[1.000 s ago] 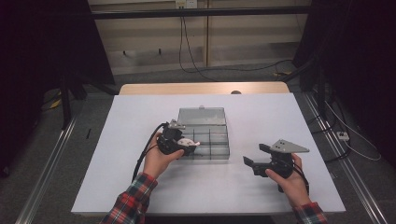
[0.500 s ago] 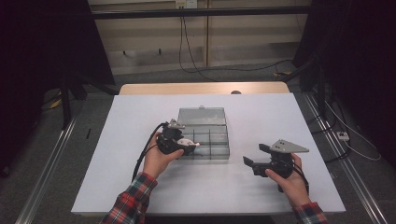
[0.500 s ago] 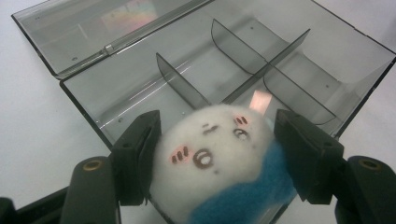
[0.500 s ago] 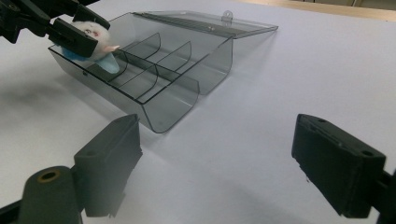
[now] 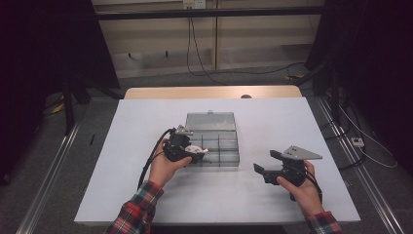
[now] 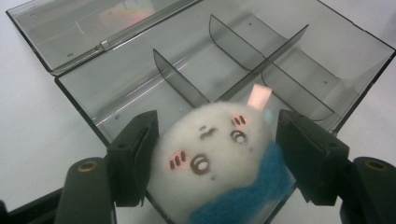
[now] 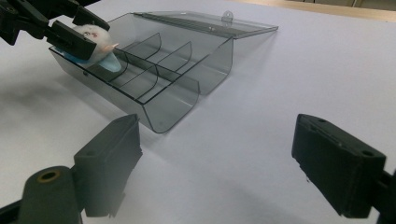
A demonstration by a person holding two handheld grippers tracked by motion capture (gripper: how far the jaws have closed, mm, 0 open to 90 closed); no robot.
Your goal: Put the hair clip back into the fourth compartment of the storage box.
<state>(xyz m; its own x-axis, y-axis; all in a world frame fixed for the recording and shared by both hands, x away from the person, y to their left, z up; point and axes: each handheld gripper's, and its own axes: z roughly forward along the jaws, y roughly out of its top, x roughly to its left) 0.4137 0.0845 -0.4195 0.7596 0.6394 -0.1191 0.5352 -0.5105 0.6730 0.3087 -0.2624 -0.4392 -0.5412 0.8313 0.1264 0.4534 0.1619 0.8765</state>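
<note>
Closest to us, our right gripper sits on the white table, near its right edge. Its jaws stand wide apart with nothing between them. In the right gripper view they point across bare table toward the box, which lies well apart from it.

A little farther in, our left gripper is right at the near left corner of the clear grey box. Between its jaws sits a small white plush toy with a little drawn face, pink cheeks and a blue patch at the bottom. The jaws have just been opening. In the left gripper view the left pad is touching or just beside the toy's side, and there is a thin gap at the right pad, so we think the squeeze is letting go. The toy is low in the box's near corner pocket, but we cannot tell if it sits on the floor of the box yet.

So the toy lies straight ahead of the left jaws, and this hand is the near one. The toy is round, with no long side to line up.

Farther on are the grey dividers and the other pockets. Last comes the open lid, lying flat on the far side.
</note>
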